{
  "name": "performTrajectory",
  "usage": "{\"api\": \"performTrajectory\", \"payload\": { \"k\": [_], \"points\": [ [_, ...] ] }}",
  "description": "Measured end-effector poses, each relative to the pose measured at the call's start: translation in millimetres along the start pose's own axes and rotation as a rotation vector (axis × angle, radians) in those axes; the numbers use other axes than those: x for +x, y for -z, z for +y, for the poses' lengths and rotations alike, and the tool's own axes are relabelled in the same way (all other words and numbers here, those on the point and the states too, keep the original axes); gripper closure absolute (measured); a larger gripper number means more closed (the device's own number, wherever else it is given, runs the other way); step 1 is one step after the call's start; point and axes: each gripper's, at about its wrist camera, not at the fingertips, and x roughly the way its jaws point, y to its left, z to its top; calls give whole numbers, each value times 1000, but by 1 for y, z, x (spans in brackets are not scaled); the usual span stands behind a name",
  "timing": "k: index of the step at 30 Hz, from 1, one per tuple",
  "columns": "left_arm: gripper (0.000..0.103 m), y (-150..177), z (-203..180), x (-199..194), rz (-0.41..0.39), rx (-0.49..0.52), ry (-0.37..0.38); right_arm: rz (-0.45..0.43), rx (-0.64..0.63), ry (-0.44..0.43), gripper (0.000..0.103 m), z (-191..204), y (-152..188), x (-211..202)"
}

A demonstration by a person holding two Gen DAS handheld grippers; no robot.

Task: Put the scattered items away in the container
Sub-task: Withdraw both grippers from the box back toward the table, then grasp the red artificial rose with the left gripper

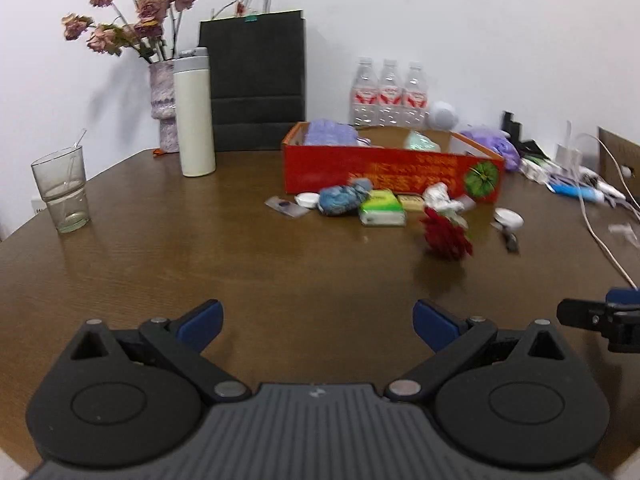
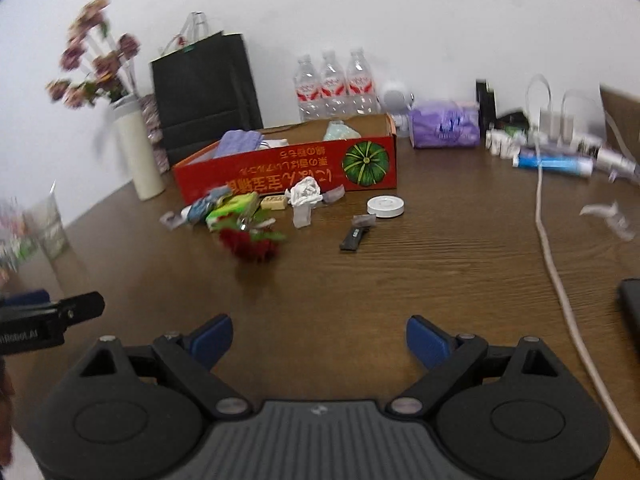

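A red cardboard box [image 1: 384,174] [image 2: 280,168] stands open on the brown table with a purple pack and a green item inside. In front of it lie scattered items: a red artificial flower [image 1: 446,236] [image 2: 250,246], a green tissue pack [image 1: 382,208] [image 2: 234,206], a blue crumpled cloth [image 1: 340,200], crumpled white paper [image 1: 440,196] [image 2: 305,194], a round white tin [image 2: 385,206] and a black stick [image 2: 353,238]. My left gripper [image 1: 318,322] and right gripper [image 2: 319,338] are both open and empty, well short of the items.
A glass [image 1: 64,190], white flask [image 1: 195,114], flower vase [image 1: 164,104], black bag [image 1: 256,80] and three water bottles [image 1: 386,94] stand at the back. A white cable [image 2: 556,272], toothpaste tube [image 2: 554,166], purple pack [image 2: 446,126] and clutter lie right.
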Motion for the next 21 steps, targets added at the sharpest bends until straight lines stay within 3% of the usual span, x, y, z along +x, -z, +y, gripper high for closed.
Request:
{"api": "performTrajectory", "payload": {
  "k": [2,5,10,13,15,19,21],
  "points": [
    [0,-2,-5,5,-5,35,40,22,-33,4,11,2,0,2],
    [0,-16,-20,25,-8,133,92,53,-80,24,27,0,-13,19],
    [0,-40,-50,62,-5,211,162,57,-14,20,42,-22,-43,54],
    [0,-52,-61,81,35,180,238,60,-4,25,49,-30,-57,76],
    [0,-60,-63,89,53,132,284,68,-5,22,62,-32,-63,88],
    [1,-72,-60,107,79,12,329,66,2,8,63,-31,-69,104],
    [8,-76,-55,121,130,-54,316,73,0,5,63,-30,-71,111]
  ]
}}
